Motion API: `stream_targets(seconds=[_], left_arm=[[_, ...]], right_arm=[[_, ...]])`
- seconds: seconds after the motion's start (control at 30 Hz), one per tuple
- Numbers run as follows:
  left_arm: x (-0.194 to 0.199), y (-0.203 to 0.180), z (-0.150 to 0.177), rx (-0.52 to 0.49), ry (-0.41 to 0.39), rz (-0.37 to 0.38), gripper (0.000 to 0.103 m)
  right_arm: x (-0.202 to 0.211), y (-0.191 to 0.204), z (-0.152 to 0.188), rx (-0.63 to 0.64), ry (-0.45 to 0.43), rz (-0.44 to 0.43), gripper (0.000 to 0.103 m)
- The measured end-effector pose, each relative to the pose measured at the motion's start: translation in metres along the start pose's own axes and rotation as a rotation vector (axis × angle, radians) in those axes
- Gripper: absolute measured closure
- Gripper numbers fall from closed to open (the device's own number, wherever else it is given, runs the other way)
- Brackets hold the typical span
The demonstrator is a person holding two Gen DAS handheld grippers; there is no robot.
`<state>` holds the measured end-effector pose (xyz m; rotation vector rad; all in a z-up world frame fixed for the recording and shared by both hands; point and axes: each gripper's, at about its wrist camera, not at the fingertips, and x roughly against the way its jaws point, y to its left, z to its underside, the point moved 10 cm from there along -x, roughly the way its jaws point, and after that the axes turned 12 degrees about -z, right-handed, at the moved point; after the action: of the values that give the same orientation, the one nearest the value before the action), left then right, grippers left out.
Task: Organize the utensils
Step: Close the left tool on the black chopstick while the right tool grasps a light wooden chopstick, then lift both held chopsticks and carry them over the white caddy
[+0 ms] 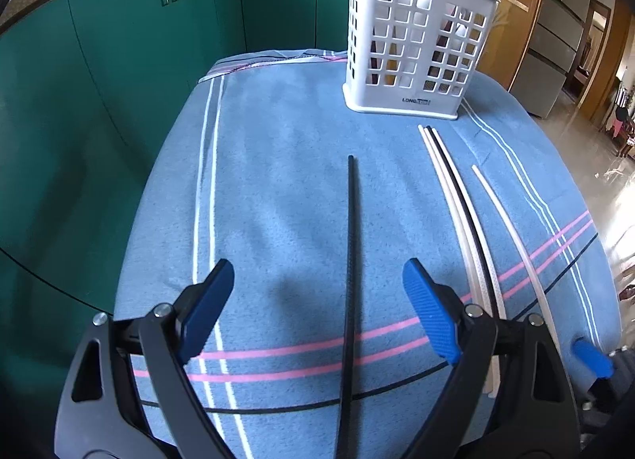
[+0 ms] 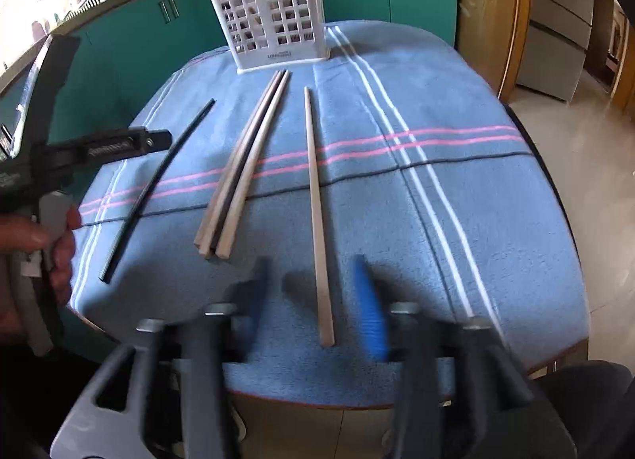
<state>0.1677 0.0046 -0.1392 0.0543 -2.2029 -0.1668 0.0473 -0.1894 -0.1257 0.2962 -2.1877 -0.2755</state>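
Mostly pale chopsticks (image 2: 317, 213), 2 black.

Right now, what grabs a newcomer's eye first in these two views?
The white basket standing upright at the far end of the blue towel, with utensils already poking out of its top. Next, the chopsticks laid lengthwise before it: a lone black chopstick running between the open left tongs, a tight bundle of three, and a single pale chopstick lying between the right tongs, unpinched.
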Motion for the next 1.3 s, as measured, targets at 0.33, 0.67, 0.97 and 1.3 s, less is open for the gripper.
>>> stream_targets(seconds=[0.33,0.67,0.97,1.3], left_arm=[[-0.019,-0.011,-0.035,-0.032,-0.027,0.0,0.035],[-0.059,-0.032,-0.046,-0.075,0.053,-0.011,0.053],[-0.059,-0.044,-0.051,-0.096,0.054,0.001,0.098],[-0.006,-0.027,-0.068,-0.009,-0.068,0.051,0.099]], right_arm=[[-0.029,0.013,-0.1,0.155,-0.018,0.027,0.056],[-0.117,-0.001,-0.132,0.117,0.148,0.043,0.075],[-0.131,-0.005,-0.137,0.113,0.157,0.03,0.098],[-0.074,0.019,-0.156,0.108,0.006,-0.072,0.098]])
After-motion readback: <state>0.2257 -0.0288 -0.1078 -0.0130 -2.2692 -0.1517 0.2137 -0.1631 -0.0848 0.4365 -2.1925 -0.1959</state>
